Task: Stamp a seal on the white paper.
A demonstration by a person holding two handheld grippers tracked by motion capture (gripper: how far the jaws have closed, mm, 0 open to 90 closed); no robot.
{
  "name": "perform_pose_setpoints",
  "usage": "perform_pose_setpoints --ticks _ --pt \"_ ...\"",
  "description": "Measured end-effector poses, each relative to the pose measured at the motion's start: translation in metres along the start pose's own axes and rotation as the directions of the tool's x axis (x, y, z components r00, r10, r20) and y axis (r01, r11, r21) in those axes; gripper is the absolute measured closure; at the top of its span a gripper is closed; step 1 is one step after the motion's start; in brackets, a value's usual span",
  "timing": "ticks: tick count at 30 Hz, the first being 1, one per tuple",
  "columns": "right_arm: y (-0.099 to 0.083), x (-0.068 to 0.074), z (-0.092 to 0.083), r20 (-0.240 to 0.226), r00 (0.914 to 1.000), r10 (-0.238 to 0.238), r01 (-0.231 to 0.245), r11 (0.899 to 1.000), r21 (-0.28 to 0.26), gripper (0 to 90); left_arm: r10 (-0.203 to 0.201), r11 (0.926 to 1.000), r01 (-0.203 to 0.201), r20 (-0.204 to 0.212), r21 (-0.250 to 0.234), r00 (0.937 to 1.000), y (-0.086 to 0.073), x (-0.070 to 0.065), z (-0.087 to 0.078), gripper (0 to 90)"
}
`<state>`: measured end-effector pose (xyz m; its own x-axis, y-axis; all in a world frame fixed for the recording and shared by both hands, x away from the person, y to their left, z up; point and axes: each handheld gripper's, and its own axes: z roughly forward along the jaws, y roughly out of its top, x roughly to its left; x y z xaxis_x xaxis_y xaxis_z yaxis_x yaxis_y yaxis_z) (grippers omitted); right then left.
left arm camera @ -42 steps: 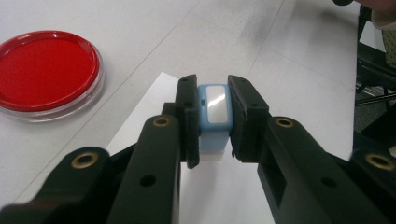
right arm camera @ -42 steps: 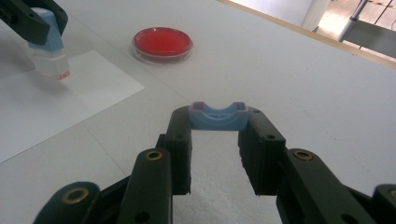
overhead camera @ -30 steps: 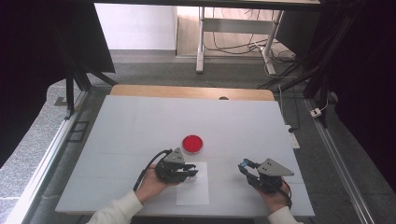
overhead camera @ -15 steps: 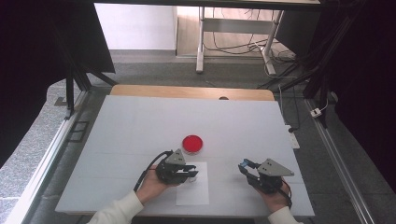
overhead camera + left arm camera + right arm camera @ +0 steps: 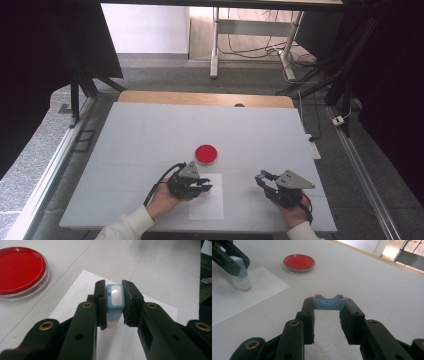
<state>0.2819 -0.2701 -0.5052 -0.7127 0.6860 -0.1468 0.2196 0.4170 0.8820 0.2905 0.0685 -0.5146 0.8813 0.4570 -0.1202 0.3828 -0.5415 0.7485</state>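
Nothing has shifted since earlier; stamp (image 5: 115,301) is clamped in left hand-held gripper (image 5: 114,305) over paper (image 5: 206,203); cap (image 5: 328,302) is gripped by right hand-held gripper (image 5: 327,315); pressing down judged next.

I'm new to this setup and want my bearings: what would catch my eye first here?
The red dish stands out, alone near the middle of the white table. Just in front of it, the left tongs grip a blue and white stamp over a white sheet of paper. Off to the side, the right tongs hold a small blue cap above the bare tabletop.
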Motion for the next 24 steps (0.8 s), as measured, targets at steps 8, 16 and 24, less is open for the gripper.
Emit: perform_pose_setpoints --ticks 8,16,24 --pt "0.0 0.0001 0.0002 -0.002 1.0 -0.001 0.001 1.0 -0.002 65.3 0.0 1.0 0.0 -0.001 0.003 1.0 0.0001 -0.0003 0.0001 75.1" --pt "0.0001 0.0004 0.0 -0.001 1.0 -0.002 0.002 1.0 -0.002 65.3 0.002 1.0 -0.002 -0.004 0.007 1.0 0.0002 -0.0009 0.0004 75.2" --pt "0.0003 0.0008 0.0 0.0 1.0 -0.003 0.003 1.0 -0.002 65.3 -0.003 0.9999 0.003 -0.009 0.016 1.0 0.0003 -0.002 0.0023 75.3"
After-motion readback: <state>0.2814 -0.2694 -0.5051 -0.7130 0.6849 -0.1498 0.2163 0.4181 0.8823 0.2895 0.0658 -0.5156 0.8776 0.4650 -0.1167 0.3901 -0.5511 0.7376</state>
